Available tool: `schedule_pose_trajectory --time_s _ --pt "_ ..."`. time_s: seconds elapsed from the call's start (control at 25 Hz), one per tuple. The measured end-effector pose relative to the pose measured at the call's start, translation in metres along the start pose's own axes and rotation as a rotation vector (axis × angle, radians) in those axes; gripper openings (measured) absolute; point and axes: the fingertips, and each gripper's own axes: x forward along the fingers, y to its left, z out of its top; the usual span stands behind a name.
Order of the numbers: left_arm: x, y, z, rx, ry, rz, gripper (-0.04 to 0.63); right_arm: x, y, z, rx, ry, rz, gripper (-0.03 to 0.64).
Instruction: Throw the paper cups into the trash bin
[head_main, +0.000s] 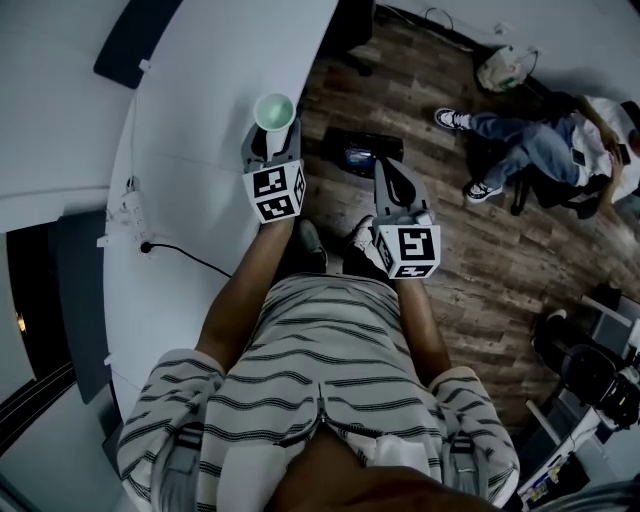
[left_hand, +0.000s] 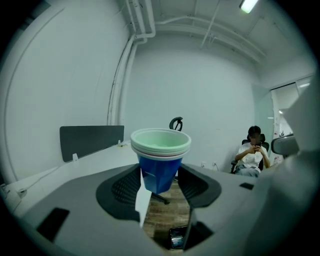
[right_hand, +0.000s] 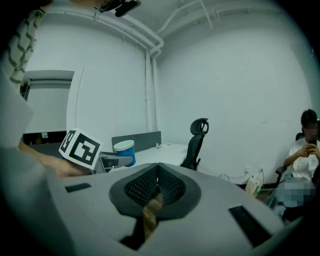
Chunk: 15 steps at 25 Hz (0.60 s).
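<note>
Head view: left gripper (head_main: 272, 140) pinches the stacked blue paper cups (head_main: 275, 110) at 11 o'clock, over the white table (head_main: 200, 120) edge (right gripper (head_main: 398, 195) pressed together, empty). Nothing binned yet, I'd say.

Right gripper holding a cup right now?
No: the right gripper has its jaws together with nothing between them, while the paper cups are clamped in the left gripper.

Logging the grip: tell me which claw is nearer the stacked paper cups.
Left. The left claw is clamped on the stacked paper cups. The right claw sits off to their right, shut and empty, apart from them.
</note>
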Motion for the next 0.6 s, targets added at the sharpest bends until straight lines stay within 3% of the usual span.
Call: schedule_pose_trajectory --time_s 0.6 --pt "-0.018 -0.066 0.026 0.037 -0.04 -0.14 0.252 -0.021 -0.038 0.023 0.002 -0.072 -0.097 0.015"
